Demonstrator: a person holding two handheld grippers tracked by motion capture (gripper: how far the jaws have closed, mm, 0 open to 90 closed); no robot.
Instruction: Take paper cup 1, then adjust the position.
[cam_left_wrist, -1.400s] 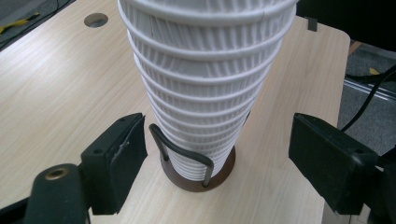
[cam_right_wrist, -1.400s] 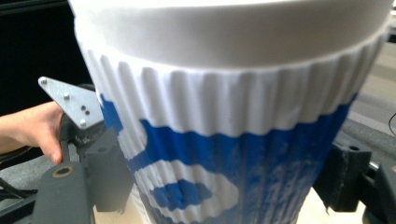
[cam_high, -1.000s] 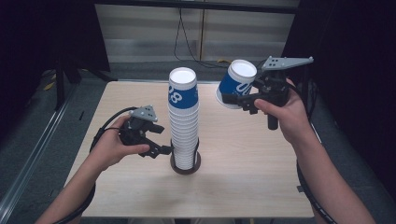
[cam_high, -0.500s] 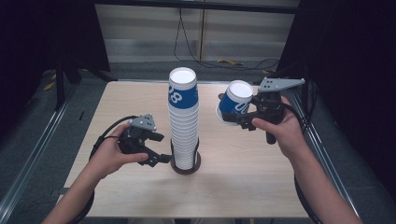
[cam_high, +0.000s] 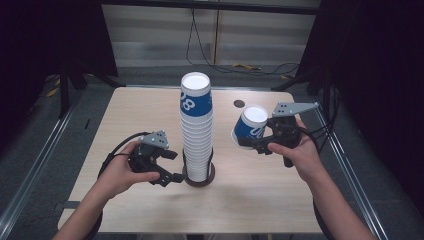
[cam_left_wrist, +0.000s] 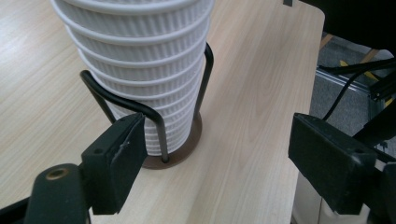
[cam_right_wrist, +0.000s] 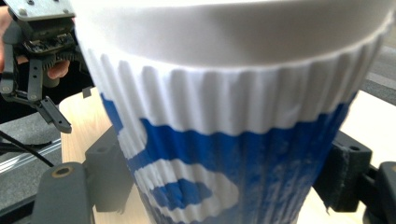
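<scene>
The person has one paper cup (cam_high: 251, 127) pinched in the right gripper (cam_high: 264, 141), its jaws pressed against either side of the blue-and-white wall, mouth tilted up and away from the hand. It hangs above the table (cam_high: 150, 107), off to the side of the tall stack of cups (cam_high: 196, 127) and well apart from it.

The left gripper (cam_high: 175, 167) sits low by the foot of that stack. Its jaws have just been closing a little, yet they are spread fairly wide, and nothing is clamped. Seen from the left gripper view, one jaw lies just beside the black wire holder (cam_left_wrist: 156, 119) that rings the bottom cups, perhaps brushing it, and the other stands well clear over bare wood. The holder's round base (cam_left_wrist: 180, 151) rests flat on the table just beyond that near jaw.

My reading is that a cup has been pulled off the top and is being carried aside to be set down, while the left hand steadies the holder. Next the cup wants turning upright, lowering until its bottom meets the wood clear of the stack, and only then letting go.
</scene>
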